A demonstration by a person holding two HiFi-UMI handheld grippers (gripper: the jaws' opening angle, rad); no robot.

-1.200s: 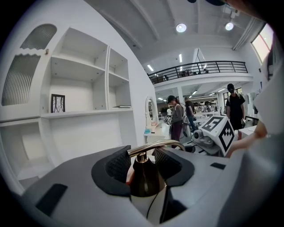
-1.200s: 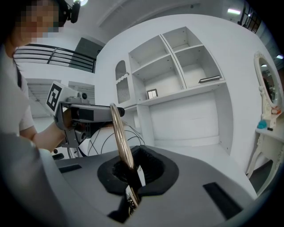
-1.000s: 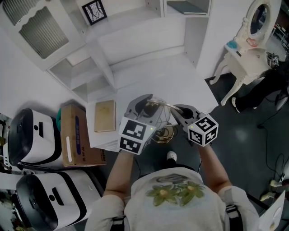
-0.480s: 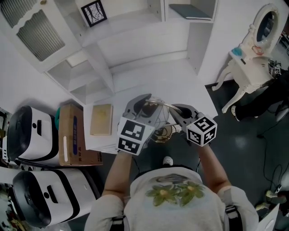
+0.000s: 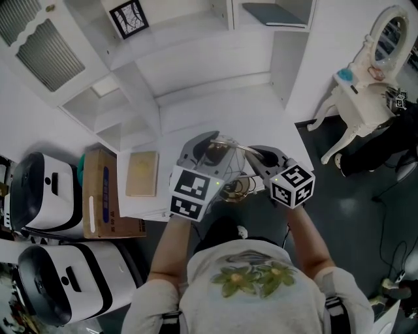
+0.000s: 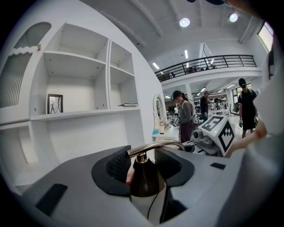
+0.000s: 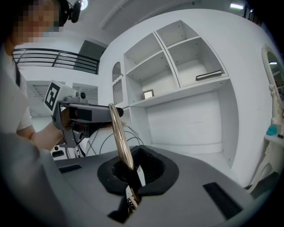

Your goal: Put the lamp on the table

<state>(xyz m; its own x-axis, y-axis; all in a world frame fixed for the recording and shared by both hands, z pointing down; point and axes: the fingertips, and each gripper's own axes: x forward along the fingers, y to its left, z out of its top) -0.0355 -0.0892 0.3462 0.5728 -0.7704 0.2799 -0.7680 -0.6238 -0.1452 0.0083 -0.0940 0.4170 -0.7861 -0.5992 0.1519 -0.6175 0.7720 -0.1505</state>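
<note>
The lamp (image 5: 230, 185) hangs in the air between both grippers, at the near edge of the white table (image 5: 215, 107). It has a dark bronze socket (image 6: 143, 179), a curved brass arm (image 7: 120, 135) and a thin wire shade (image 7: 106, 139). My left gripper (image 6: 142, 164) is shut on the socket. My right gripper (image 7: 133, 170) is shut on the brass arm, with a white tag by its pads. In the head view the left gripper (image 5: 208, 155) and right gripper (image 5: 262, 163) stand side by side over the table's edge.
A tan book (image 5: 142, 173) lies on the table's left end beside a cardboard box (image 5: 98, 196). Two white-and-black cases (image 5: 39, 189) sit at the far left. White shelves with a picture frame (image 5: 124, 16) rise behind the table. A white dressing table (image 5: 362, 78) stands to the right.
Both grippers and the lamp have moved slightly forward towards the table, and the lamp's base now hangs a little higher. Both grips are unchanged.
</note>
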